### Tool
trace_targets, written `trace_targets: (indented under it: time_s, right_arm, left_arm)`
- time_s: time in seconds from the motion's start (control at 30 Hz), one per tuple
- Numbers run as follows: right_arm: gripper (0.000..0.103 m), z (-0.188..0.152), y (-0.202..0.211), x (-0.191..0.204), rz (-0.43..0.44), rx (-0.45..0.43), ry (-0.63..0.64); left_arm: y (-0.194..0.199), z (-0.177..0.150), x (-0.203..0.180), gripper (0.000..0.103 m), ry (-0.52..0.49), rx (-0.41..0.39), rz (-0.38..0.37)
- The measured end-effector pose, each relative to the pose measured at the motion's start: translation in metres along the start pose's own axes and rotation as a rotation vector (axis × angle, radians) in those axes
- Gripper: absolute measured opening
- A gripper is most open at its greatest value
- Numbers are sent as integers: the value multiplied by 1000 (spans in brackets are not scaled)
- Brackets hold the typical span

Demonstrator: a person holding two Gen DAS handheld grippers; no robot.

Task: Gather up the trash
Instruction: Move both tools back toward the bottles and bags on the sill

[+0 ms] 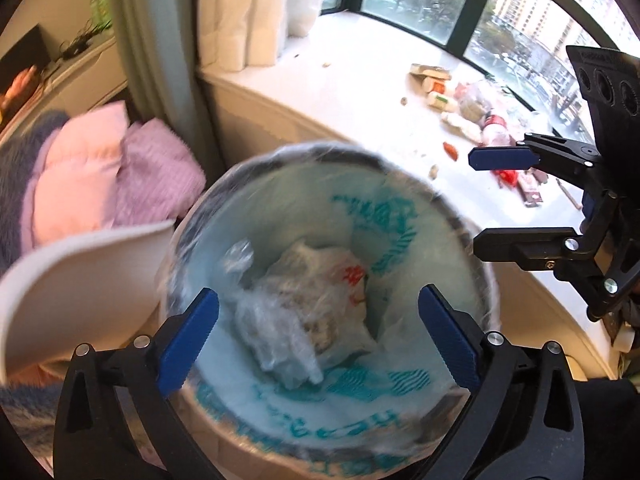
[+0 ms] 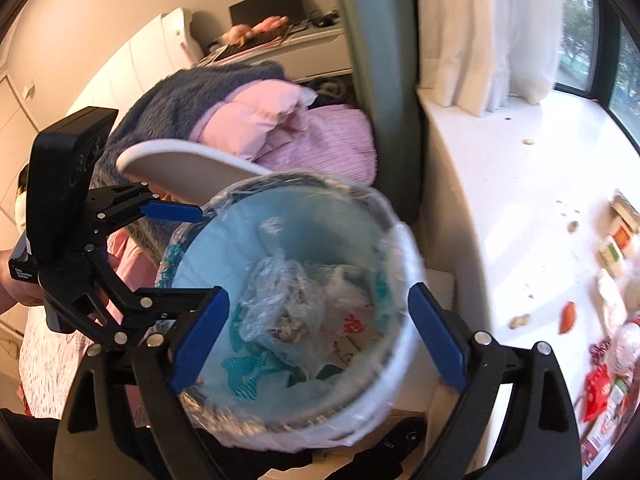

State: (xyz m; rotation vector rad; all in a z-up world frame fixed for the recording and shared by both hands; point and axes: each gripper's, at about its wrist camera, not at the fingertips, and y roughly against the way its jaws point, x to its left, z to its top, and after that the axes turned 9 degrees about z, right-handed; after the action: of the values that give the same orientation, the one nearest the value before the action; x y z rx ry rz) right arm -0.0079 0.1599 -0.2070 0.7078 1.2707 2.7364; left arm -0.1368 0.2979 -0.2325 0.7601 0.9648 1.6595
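Note:
A round white trash bin point(image 1: 486, 280) lined with a pale blue printed bag sits below both grippers; it also shows in the right wrist view point(image 2: 404, 344). Crumpled clear plastic bags point(image 1: 296, 320) point(image 2: 280, 304) lie inside it. My left gripper point(image 1: 320, 340) is open and empty above the bin mouth. My right gripper point(image 2: 320, 332) is open and empty above the bin too; it shows in the left wrist view point(image 1: 486, 196) at the right. A pile of wrappers and packets point(image 1: 472, 116) point(image 2: 612, 320) lies on the white window ledge point(image 1: 340, 92).
The bin's white lid point(image 1: 80, 280) point(image 2: 180, 164) stands tilted up at the bin's left. Pink and purple bedding point(image 1: 120, 168) point(image 2: 280, 124) lies behind it. Curtains point(image 1: 248, 8) hang at the ledge's far end. Peanut shells point(image 2: 520, 322) dot the ledge.

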Motion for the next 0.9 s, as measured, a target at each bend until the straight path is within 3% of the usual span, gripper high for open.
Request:
trace_targets:
  time_s: [0.5, 0.9]
  right_arm:
    - [88, -38, 114, -77, -205, -171, -176]
    - [88, -77, 205, -161, -348, -257, -311]
  left_arm:
    - [6, 83, -98, 97, -207, -93, -110]
    - [-16, 152, -184, 97, -291, -117, -201]
